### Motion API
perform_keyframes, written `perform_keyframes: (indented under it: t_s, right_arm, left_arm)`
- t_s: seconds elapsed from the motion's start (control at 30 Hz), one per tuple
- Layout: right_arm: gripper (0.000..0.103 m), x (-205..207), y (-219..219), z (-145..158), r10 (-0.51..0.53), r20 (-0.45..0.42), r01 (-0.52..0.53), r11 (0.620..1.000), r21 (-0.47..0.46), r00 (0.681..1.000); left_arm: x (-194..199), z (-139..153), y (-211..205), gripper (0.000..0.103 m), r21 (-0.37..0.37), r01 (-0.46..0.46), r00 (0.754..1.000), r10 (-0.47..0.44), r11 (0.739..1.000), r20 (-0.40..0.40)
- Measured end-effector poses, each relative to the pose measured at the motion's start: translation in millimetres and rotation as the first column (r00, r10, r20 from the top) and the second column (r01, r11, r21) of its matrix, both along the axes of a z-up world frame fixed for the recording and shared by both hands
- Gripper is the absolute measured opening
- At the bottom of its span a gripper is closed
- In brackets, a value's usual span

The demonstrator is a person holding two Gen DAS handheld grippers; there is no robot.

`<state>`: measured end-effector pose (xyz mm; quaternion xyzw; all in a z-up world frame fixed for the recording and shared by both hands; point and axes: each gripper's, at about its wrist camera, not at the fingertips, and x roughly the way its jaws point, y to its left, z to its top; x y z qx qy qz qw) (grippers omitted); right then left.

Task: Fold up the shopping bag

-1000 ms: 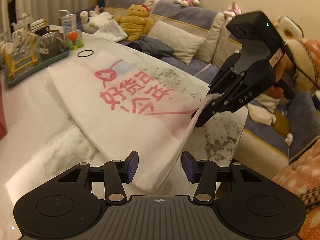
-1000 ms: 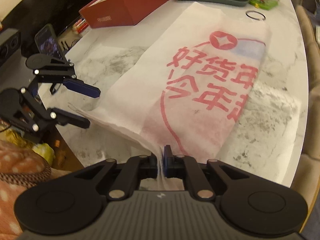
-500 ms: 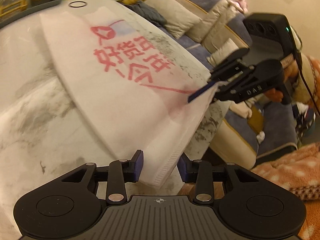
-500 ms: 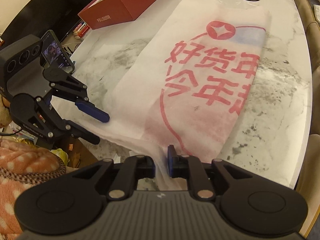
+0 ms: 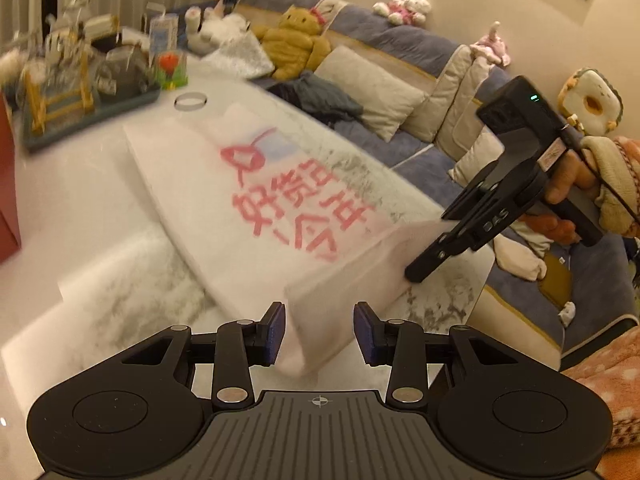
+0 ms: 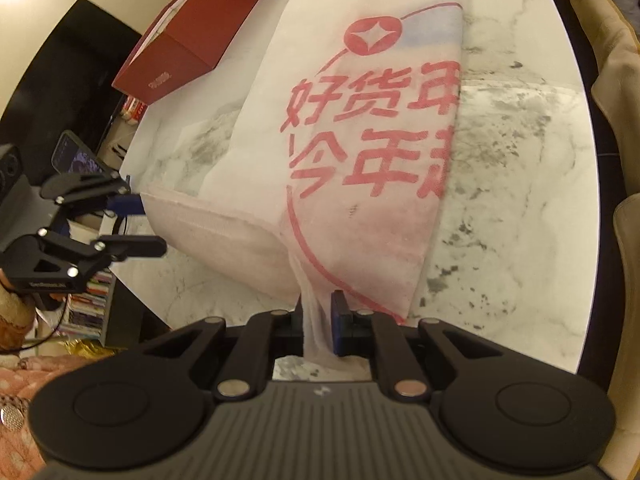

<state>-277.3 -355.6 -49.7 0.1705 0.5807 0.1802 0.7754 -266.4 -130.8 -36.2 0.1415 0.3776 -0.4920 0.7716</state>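
A white shopping bag (image 5: 256,200) with red printed characters lies flat on the marble table (image 5: 72,216); it also shows in the right wrist view (image 6: 360,128). Its near end is lifted off the table. My right gripper (image 6: 318,320) is shut on a bunched corner of that end; it shows in the left wrist view (image 5: 424,264) at the bag's right corner. My left gripper (image 5: 320,332) is open, with the bag's other near corner hanging between its pads (image 5: 276,332) without being pinched. It shows at the left of the right wrist view (image 6: 136,224).
A red box (image 6: 180,44) lies at the table's far left. A grey tray (image 5: 80,92) with glassware and a black ring (image 5: 191,100) sit beyond the bag. A sofa (image 5: 400,80) with cushions and plush toys runs along the table's right side.
My right gripper has closed on the bag's corner again and lifted the near end. My left gripper stays open around the other corner as both views tilt up.
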Motion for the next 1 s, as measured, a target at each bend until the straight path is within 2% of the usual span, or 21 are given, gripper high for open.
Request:
perform_keyframes:
  t_s: [0.13,0.27,0.37,0.47,0.57,0.63,0.7,0.73,0.8,0.83,0.9,0.93,0.97,1.0]
  right_arm:
    - [0.012,6,19,6,0.106,0.006,-0.104,0.989,-0.104,0.994]
    - [0.011,13,27,8,0.156,-0.013,-0.157,0.977,-0.143,0.988]
    - [0.009,16,26,7,0.148,-0.029,-0.150,0.979,-0.138,0.989]
    - [0.009,17,22,5,0.133,-0.043,-0.138,0.983,-0.119,0.990]
    - [0.008,16,20,4,0.130,-0.046,-0.134,0.985,-0.108,0.991]
    - [0.008,14,19,3,0.120,-0.044,-0.124,0.987,-0.105,0.992]
    - [0.009,11,19,5,0.116,-0.034,-0.120,0.986,-0.118,0.993]
    - [0.013,8,21,7,0.118,-0.023,-0.120,0.983,-0.139,0.993]
    - [0.034,-1,24,14,0.130,0.019,-0.122,0.965,-0.230,0.991]
    - [0.044,-9,26,22,0.145,0.060,-0.120,0.943,-0.309,0.988]
    - [0.042,-26,32,37,0.186,0.152,-0.092,0.871,-0.482,0.971]
    - [0.032,-34,37,45,0.200,0.196,-0.062,0.835,-0.546,0.960]
    - [0.009,-41,40,52,0.208,0.233,-0.042,0.824,-0.565,0.950]
    - [0.001,-48,43,58,0.216,0.267,-0.032,0.829,-0.559,0.939]
  left_arm:
    - [-15,23,-16,0.038,-0.001,0.055,0.992,-0.055,0.998,0.117]
    - [-33,11,-50,0.038,0.098,0.130,0.977,-0.144,0.987,0.155]
    - [-35,-3,-62,0.038,0.126,0.112,0.980,-0.130,0.986,0.149]
    - [-35,-15,-70,0.038,0.173,0.065,0.975,-0.099,0.983,0.200]
    - [-18,-38,-77,0.038,0.232,0.009,0.985,-0.049,0.973,0.164]
    - [-12,-43,-76,0.038,0.205,0.003,0.990,-0.032,0.979,0.141]
    - [-12,-44,-79,0.038,0.208,0.007,0.990,-0.036,0.978,0.139]
    - [-13,-45,-81,0.038,0.212,0.011,0.988,-0.043,0.977,0.146]
    - [-14,-46,-80,0.038,0.210,0.009,0.989,-0.040,0.978,0.143]
    - [-13,-47,-79,0.038,0.205,0.006,0.990,-0.035,0.979,0.138]
    - [-13,-47,-77,0.038,0.198,0.002,0.991,-0.029,0.980,0.132]
    - [-13,-48,-78,0.038,0.198,0.002,0.991,-0.029,0.980,0.133]
    - [-12,-48,-78,0.038,0.199,0.003,0.990,-0.030,0.980,0.135]
    - [-13,-48,-79,0.038,0.201,0.005,0.990,-0.033,0.980,0.137]
